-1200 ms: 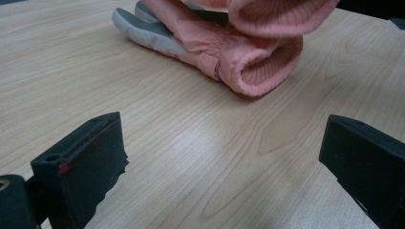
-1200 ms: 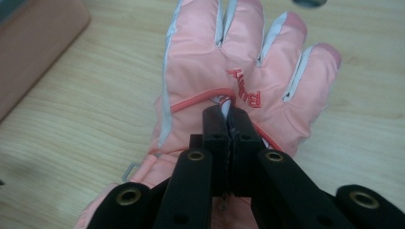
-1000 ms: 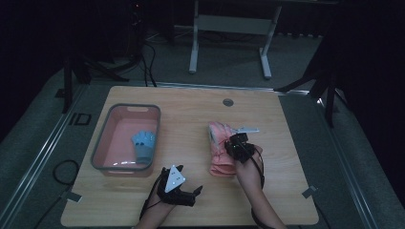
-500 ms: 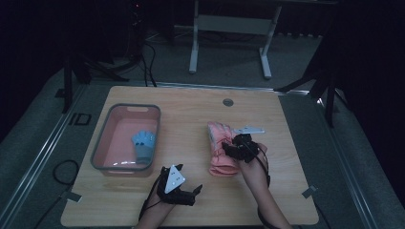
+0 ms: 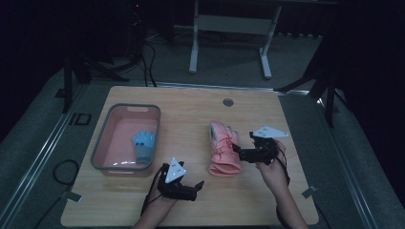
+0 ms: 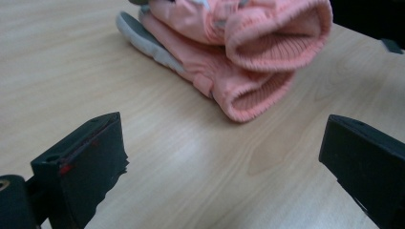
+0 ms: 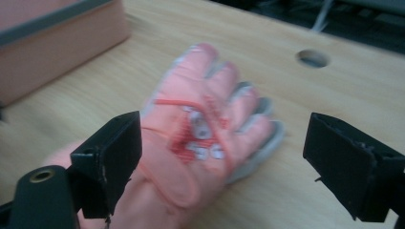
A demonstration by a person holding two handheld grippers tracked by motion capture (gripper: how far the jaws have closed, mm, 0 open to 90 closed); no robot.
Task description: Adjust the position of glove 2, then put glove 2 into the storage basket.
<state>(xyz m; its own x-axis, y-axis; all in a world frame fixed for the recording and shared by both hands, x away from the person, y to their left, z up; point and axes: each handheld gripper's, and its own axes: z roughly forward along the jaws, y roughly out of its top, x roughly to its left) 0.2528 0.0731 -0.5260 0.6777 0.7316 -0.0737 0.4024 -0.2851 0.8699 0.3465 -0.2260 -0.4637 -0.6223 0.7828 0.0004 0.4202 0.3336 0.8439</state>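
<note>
Mid-table right of pink bin (image 5: 106, 143): pink gloves (image 5: 223, 148) lying near-to-far, just left of right gripper (image 5: 239, 153), jaws apart, closer than left gripper (image 5: 193, 187), also apart.

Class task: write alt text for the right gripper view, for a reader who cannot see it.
A pink glove lies on a wooden table, fingers pointing away, framed by the open black jaws of the right gripper. A pink bin sits at upper left.

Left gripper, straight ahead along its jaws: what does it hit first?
Likely the cuff end of the pink gloves. The left gripper is open, with bare table between; depth is unclear.
</note>
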